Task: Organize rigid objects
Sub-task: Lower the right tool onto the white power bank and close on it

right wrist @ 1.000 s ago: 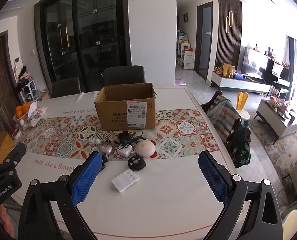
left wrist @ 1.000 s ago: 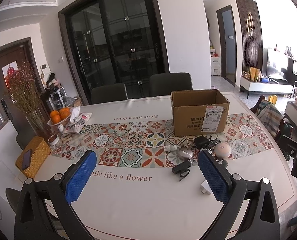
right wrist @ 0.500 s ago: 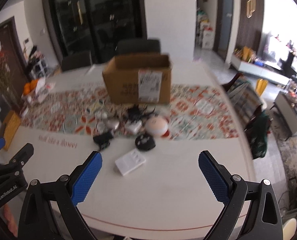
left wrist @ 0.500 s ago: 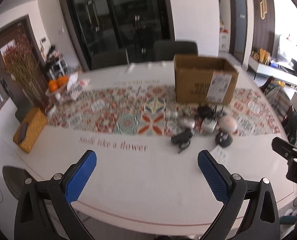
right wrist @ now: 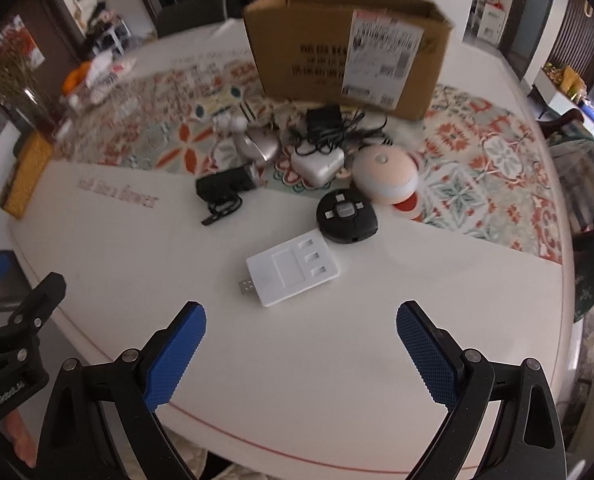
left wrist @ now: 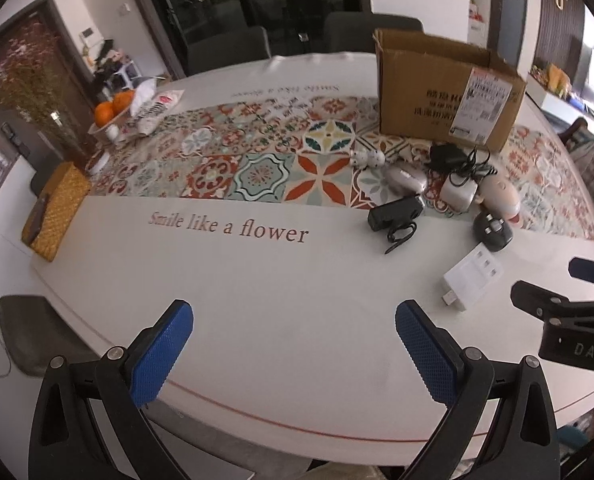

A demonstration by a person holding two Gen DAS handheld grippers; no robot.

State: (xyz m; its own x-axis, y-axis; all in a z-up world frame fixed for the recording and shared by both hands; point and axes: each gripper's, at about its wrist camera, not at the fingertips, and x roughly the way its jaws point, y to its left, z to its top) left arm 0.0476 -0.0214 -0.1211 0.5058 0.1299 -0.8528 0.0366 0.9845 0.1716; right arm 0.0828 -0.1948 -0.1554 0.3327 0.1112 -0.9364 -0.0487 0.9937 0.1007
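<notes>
A cluster of small devices lies in front of an open cardboard box [right wrist: 349,52] [left wrist: 449,92]. Nearest my right gripper [right wrist: 301,344] is a white flat adapter [right wrist: 293,272] [left wrist: 473,276], then a round black puck [right wrist: 347,216], a peach dome light [right wrist: 387,176], a white charger [right wrist: 319,162], a silver mouse [right wrist: 259,146], a black charger with cable [right wrist: 225,184] [left wrist: 395,212] and a tangle of black cable [right wrist: 333,124]. My right gripper is open and empty just short of the white adapter. My left gripper [left wrist: 295,344] is open and empty over bare white table, left of the cluster.
The table [left wrist: 257,280] carries a patterned runner [left wrist: 257,168]. At its left end are a woven yellow box [left wrist: 57,204], a bowl of oranges [left wrist: 113,110] and a vase of dried flowers [left wrist: 33,80]. Dark chairs [left wrist: 225,48] stand behind. The near edge is close below both grippers.
Both grippers have tilted down and moved forward toward the table. The devices now sit closer and larger in the right wrist view. Nothing has been gripped.
</notes>
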